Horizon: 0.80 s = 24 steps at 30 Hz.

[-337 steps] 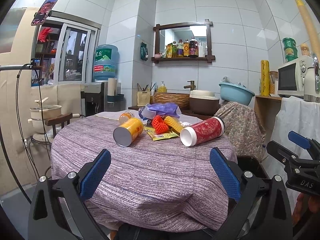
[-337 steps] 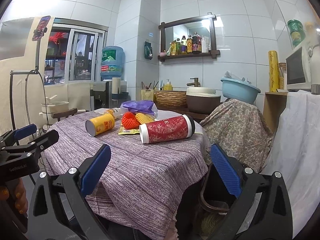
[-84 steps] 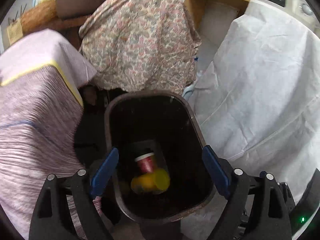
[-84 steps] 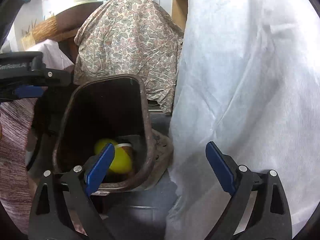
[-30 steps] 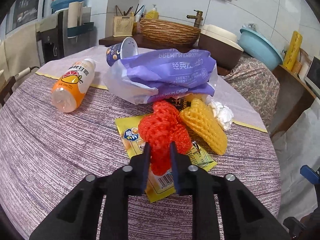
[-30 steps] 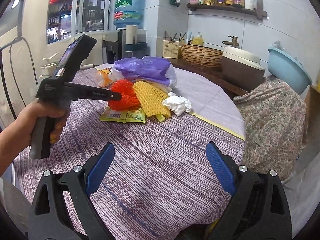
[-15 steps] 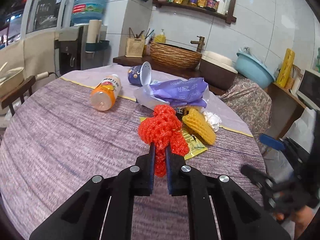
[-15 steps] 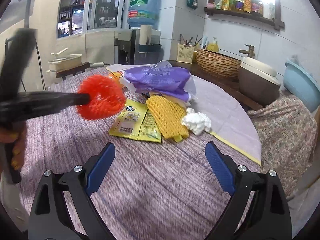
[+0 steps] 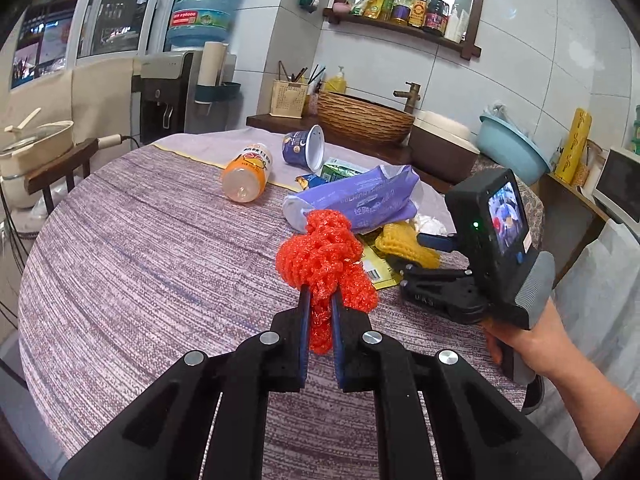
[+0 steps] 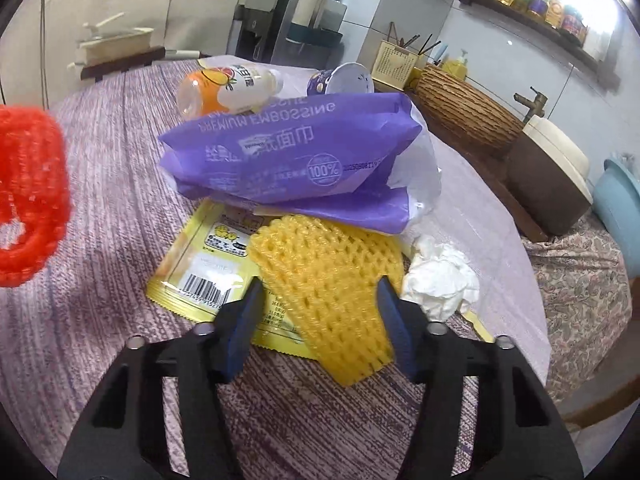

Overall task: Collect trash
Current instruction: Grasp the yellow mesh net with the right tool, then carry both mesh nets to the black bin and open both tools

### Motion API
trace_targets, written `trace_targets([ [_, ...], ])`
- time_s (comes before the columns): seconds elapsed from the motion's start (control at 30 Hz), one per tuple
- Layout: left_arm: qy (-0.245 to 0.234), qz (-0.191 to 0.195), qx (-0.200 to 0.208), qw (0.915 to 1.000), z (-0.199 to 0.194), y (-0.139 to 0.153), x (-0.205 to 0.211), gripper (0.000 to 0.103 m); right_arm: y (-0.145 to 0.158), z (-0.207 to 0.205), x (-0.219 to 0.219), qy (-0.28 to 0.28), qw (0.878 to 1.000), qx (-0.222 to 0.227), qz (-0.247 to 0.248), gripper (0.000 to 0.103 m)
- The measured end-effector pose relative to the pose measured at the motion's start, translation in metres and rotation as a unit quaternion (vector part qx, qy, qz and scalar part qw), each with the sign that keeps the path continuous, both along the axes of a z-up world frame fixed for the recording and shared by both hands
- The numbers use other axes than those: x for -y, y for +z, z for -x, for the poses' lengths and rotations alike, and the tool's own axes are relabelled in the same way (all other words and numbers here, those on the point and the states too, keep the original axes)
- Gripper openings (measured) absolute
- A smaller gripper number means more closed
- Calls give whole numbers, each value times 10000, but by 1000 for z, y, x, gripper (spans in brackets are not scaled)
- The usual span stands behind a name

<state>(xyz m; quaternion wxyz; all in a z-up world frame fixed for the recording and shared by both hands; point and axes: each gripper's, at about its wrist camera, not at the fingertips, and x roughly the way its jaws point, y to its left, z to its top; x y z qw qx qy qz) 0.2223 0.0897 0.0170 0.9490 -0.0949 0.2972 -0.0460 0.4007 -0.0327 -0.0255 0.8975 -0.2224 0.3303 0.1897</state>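
Note:
My left gripper (image 9: 320, 300) is shut on a red foam fruit net (image 9: 326, 254) and holds it above the round table; the net also shows at the left edge of the right wrist view (image 10: 28, 196). My right gripper (image 10: 320, 286) is open, its jaws on either side of a yellow foam net (image 10: 332, 280) that lies on a yellow snack wrapper (image 10: 200, 268). Beside it are a purple plastic bag (image 10: 288, 152), a crumpled white tissue (image 10: 440, 280), an orange drink bottle (image 10: 224, 88) and a blue paper cup (image 10: 340, 78). The right gripper also shows in the left wrist view (image 9: 436, 256).
The table wears a purple striped cloth (image 9: 140, 260). Behind it stand a wicker basket (image 9: 364, 120), a brown pot (image 9: 440, 148), a blue basin (image 9: 512, 148) and a water dispenser (image 9: 168, 92). A wooden chair with a pan (image 9: 40, 152) is at the left.
My left gripper has lifted the red net higher and back from the pile. My right gripper has moved in low over the table and now straddles the yellow net, its jaws narrower.

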Motion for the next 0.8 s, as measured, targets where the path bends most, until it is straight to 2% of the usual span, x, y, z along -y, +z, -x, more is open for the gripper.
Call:
trace_targets([
  [0.1, -4, 37, -18, 10000, 5, -3, -1, 10, 5, 3, 7, -14, 9998, 70, -190, 30],
  [0.23, 17, -1, 38, 10000, 14, -4, 1, 10, 15, 17, 17, 91, 9984, 70, -547, 23],
  [0.37, -38, 47, 111, 9999, 23, -1, 6, 10, 27, 37, 31, 246, 9938, -89, -1078, 20],
  [0.5, -24, 92, 140, 9999, 30, -1, 9, 10, 40, 61, 51, 308, 9840, -215, -1743, 19],
  [0.6, -83, 162, 113, 9998, 36, -5, 17, 10, 49, 80, 73, 332, 9706, -367, -2356, 19],
  [0.8, -476, 372, 163, 9980, 47, -5, 46, 10, 52, 121, 121, 176, 9477, -391, -3163, 19],
])
